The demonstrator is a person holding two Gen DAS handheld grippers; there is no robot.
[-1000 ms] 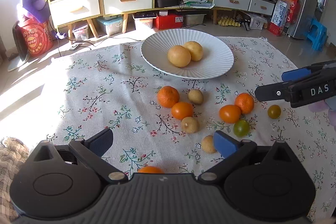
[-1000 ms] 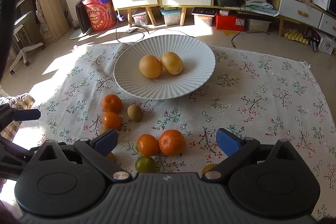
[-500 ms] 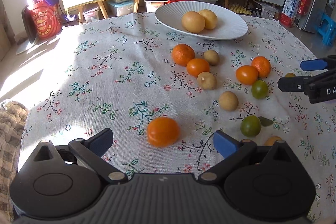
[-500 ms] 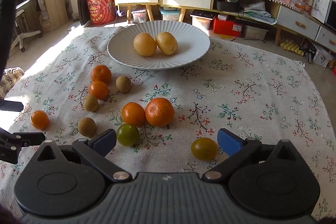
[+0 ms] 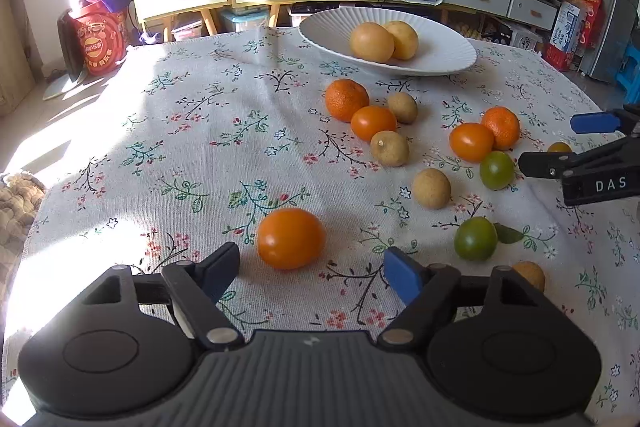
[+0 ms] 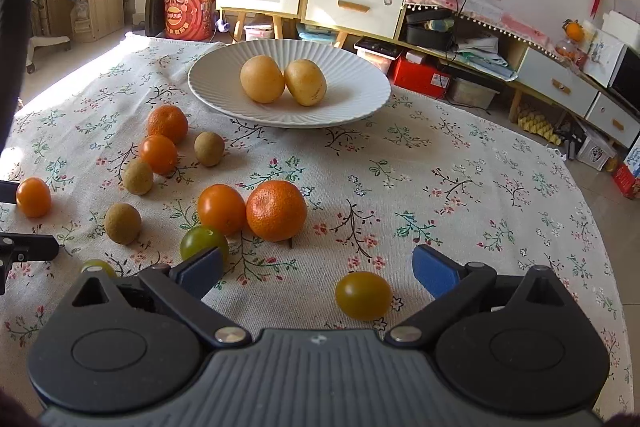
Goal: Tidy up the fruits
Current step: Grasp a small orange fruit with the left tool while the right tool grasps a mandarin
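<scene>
A smooth orange fruit (image 5: 291, 243) lies on the floral cloth just ahead of my left gripper (image 5: 312, 265). Its jaws are closing around the fruit, and gaps still show on both sides of it. My right gripper (image 6: 318, 267) stands open, with a small yellow-green fruit (image 6: 363, 295) lying between its fingers near the right pad (image 6: 434, 269). A white ribbed plate (image 6: 360, 107) at the back holds two yellow-brown fruits (image 6: 262, 79). Oranges, brown fruits and green fruits are scattered in front of the plate.
A pair of oranges (image 6: 276, 211) and a green fruit (image 6: 202, 241) sit just ahead of the right gripper's left finger. More loose fruit (image 5: 432, 187) lies between the two grippers. Cabinets and boxes stand beyond the table's far edge.
Both grippers have come down closer to the cloth. The left jaws have narrowed around the orange fruit. The yellow-green fruit now lies between the right fingers.
</scene>
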